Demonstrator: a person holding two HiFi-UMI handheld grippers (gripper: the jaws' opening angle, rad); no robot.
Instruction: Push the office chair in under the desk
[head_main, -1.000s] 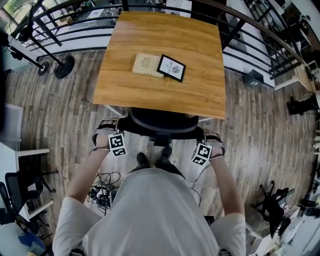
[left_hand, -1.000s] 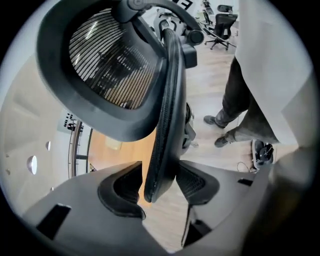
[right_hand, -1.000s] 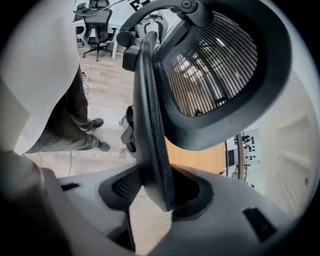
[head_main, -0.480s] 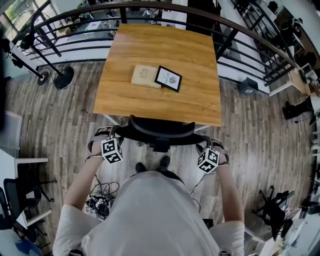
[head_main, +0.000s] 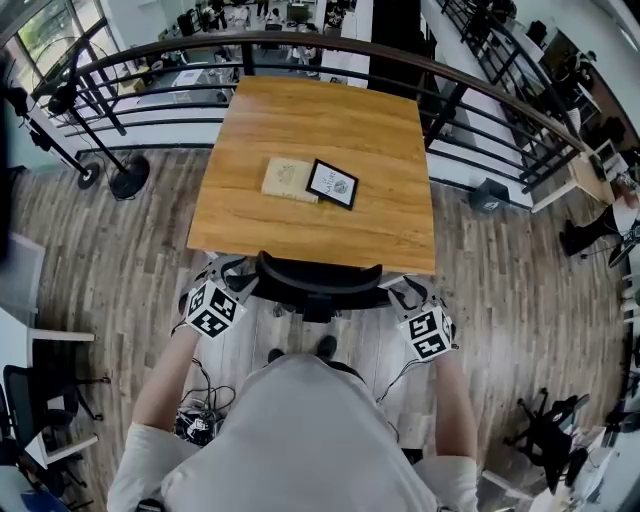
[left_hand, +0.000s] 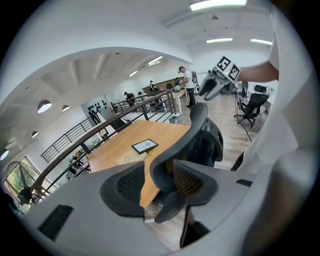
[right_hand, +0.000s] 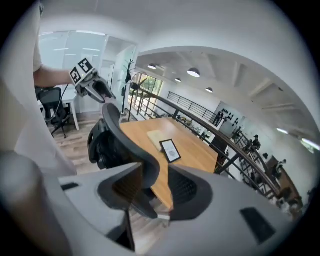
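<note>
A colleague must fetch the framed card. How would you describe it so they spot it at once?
Go to the wooden desk beside the curved railing, with the office chair at its near edge. Two flat things lie near its middle: take the black-framed card with a white face, not the tan book beside it.

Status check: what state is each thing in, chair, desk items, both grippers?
office chair: pushed in, backrest at the desk's near edge
book: closed, lying flat
tablet: flat, screen up
left gripper: open, jaws just been closing, backrest rim between them
right gripper: open, jaws just been opening, rim between them
</note>
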